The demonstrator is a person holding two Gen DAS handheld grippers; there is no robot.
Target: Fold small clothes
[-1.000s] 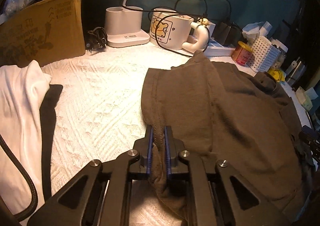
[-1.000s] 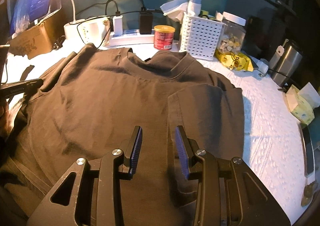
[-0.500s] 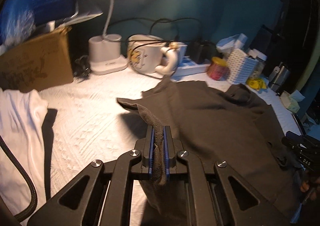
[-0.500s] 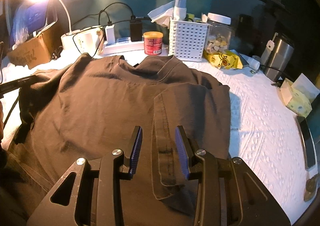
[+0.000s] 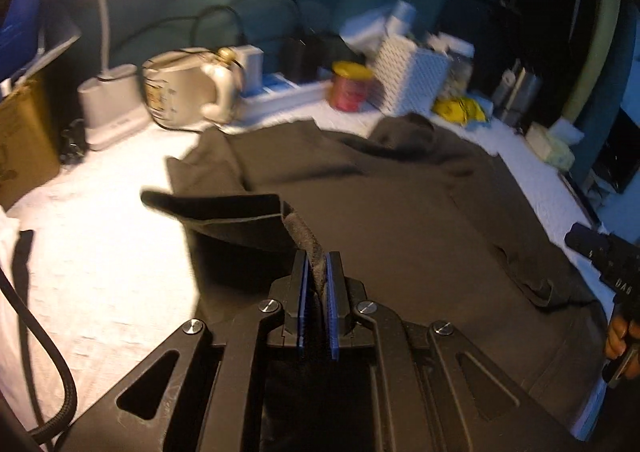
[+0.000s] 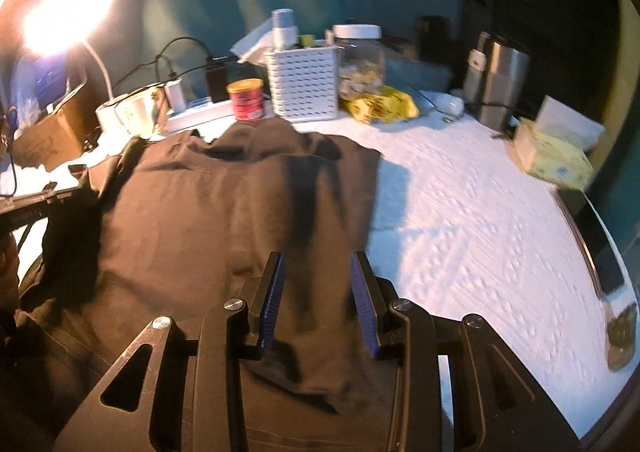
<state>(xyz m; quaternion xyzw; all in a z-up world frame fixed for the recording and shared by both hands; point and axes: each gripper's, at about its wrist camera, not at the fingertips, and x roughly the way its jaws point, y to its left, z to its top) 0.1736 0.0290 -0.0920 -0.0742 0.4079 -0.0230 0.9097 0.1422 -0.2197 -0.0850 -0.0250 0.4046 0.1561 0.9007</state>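
On the white cover, the left gripper pinches the brown shirt edge; the right gripper gapes empty. A weak pinch could drop it.

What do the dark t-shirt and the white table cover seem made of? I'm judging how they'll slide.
T-shirt: looks like soft matte cotton knit, with a stitched hem and limp drape. Table cover: probably woven or quilted fabric, given its raised pattern; fibre unclear.

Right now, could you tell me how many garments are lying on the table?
2: the dark T-shirt spread mid-table, and a white garment at its left edge. Others may lie out of view.
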